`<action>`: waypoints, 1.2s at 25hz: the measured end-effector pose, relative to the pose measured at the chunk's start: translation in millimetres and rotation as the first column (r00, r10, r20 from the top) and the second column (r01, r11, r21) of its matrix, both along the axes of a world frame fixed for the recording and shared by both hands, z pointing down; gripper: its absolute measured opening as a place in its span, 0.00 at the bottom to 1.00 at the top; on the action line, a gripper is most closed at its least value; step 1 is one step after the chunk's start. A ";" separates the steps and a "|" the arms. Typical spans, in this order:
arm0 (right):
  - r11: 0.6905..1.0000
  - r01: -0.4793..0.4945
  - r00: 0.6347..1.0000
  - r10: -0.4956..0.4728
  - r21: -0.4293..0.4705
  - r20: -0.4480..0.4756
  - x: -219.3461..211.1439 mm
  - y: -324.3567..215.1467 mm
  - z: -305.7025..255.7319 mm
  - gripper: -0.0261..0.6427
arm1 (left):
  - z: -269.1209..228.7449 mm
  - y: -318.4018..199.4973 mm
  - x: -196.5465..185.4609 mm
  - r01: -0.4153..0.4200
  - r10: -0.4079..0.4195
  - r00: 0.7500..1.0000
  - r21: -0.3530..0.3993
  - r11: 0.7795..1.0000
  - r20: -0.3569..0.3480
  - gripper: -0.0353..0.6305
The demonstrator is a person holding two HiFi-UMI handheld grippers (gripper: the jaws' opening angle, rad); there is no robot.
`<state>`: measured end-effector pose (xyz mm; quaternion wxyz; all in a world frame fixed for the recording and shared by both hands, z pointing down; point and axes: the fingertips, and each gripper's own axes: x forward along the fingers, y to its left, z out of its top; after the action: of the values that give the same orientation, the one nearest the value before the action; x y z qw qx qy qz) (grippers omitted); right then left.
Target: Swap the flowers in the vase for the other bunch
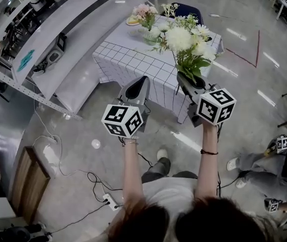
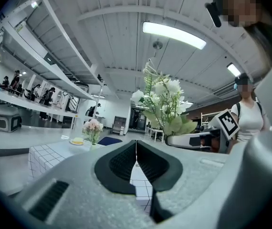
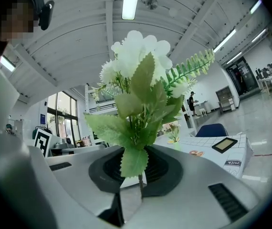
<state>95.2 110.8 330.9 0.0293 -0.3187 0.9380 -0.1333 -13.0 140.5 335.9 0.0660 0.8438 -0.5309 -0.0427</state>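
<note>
**Open room and edges.** The left gripper (image 1: 144,79) and the right gripper (image 1: 182,76) are held side by side and level over bare floor (image 1: 244,100). Ahead of both stands the surface (image 1: 128,59), draped in a grid-patterned cloth. Its near edge lies beyond the fingertips, with floor between. To the left of the left gripper, long white shelving (image 1: 58,29) runs alongside the surface, leaving a lane of floor between the two. To the right of the right gripper the floor is open up to a seated person (image 1: 264,160). Cables (image 1: 90,178) trail across the floor behind and to the left of the left gripper.

**Grippers.** In the left gripper view, the left gripper (image 2: 136,151) is clenched, its jaws pressed together with nothing between them. In the right gripper view, the right gripper (image 3: 138,171) is clamped on the stems of the white flower bunch (image 3: 138,80). The bunch stands upright from the jaws, its leaves spreading just above the pads.

**Task objects.** The white flower bunch (image 1: 186,42) is carried short of the surface's near edge. The vase (image 1: 151,36) holds the pink flowers (image 1: 143,11). It stands far ahead of both grippers, toward the back of the surface, beside a plate (image 1: 132,20). A blue chair (image 1: 186,9) stands beyond the far edge.
</note>
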 end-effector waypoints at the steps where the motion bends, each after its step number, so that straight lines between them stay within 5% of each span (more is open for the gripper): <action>1: 1.000 -0.005 1.000 0.005 -0.001 0.001 -3.9 -5.2 0.6 0.11 | 1.0 -6.1 -3.7 -0.007 0.007 1.000 -0.001 1.000 0.000 0.07; 30: 0.994 -0.090 0.996 0.091 -0.067 0.012 -39.6 -147.6 19.0 0.11 | 27.2 -149.6 -47.6 -0.097 0.096 0.995 -0.051 0.994 -0.028 0.07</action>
<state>55.6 -36.7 349.8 0.0317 -0.3609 0.9173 -0.1652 -60.7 -9.1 363.1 0.0968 0.8658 -0.4896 -0.0363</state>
